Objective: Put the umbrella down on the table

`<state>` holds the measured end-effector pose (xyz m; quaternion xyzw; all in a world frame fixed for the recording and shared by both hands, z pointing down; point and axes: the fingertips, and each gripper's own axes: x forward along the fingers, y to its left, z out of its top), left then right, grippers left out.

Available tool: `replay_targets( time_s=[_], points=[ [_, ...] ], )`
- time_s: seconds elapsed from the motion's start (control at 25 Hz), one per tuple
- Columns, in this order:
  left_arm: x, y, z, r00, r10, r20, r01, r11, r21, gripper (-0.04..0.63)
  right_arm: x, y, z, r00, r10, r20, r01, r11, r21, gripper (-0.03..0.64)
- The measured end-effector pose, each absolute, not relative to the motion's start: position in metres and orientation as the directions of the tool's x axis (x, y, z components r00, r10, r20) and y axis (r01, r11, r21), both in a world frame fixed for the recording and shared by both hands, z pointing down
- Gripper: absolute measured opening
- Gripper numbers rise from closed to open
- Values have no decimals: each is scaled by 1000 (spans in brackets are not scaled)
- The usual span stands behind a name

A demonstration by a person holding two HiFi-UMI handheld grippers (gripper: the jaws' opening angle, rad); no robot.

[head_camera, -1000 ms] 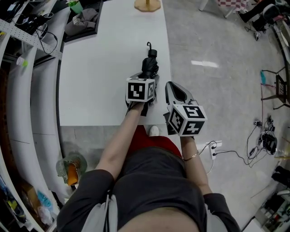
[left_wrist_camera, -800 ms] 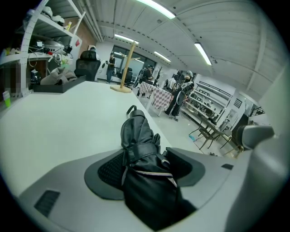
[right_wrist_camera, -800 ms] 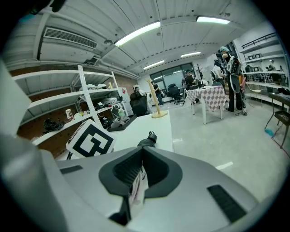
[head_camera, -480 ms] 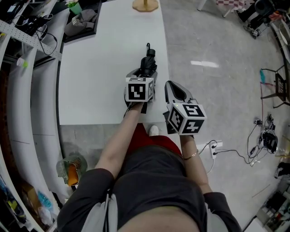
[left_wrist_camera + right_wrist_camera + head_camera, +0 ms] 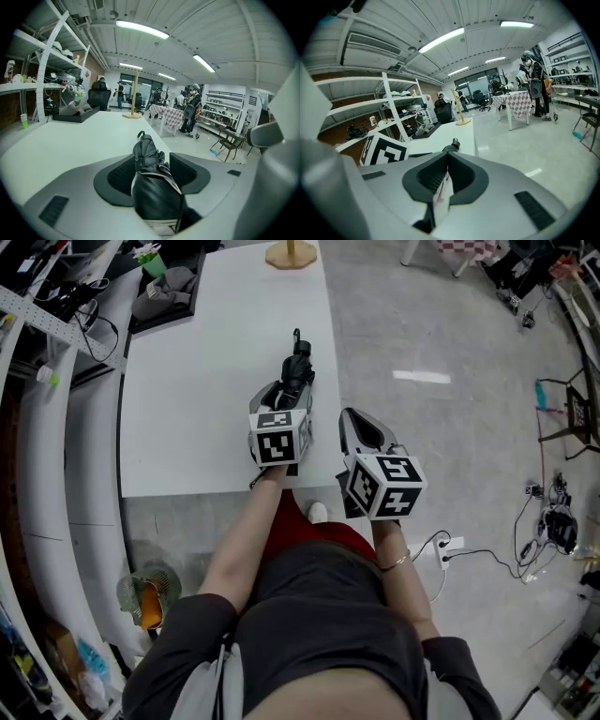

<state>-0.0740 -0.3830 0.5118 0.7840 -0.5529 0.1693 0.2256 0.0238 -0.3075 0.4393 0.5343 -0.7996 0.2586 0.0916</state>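
Observation:
A black folded umbrella lies lengthwise over the white table near its right edge, strap end pointing away from me. My left gripper holds its near end. In the left gripper view the umbrella fills the gap between the two dark pads, and the jaws have just been closing on it. My right gripper hangs beside the table's front right corner, over the floor. Its pads meet, shut, with a thin white strip showing below the seam. The umbrella's far end peeks over the right jaws.
A round wooden stand base sits at the table's far end, a dark tray with grey cloth at the far left. Curved white shelving runs along the left. Grey floor with a power strip lies to the right.
The left gripper has lifted a little and tipped, its marker cube now showing larger and nearer to me. The umbrella stays between its jaws. The right gripper has hardly shifted.

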Motion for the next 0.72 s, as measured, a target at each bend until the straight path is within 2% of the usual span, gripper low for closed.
replay_targets(
  time_s=[0.36, 0.56, 0.72],
  points=[
    [-75, -364, 485, 330, -834, 443, -944, -289, 159, 151, 35, -293, 431, -422, -818, 392, -895, 305, -326, 20],
    [-77, -355, 464, 343, -856, 386, -938, -292, 185, 137, 41, -287, 426, -427, -824, 372, -891, 314, -327, 20],
    [-83, -345, 451, 353, -874, 335, -929, -283, 239, 49, 45, -281, 419, -432, -829, 355, -888, 321, -330, 20]
  ],
)
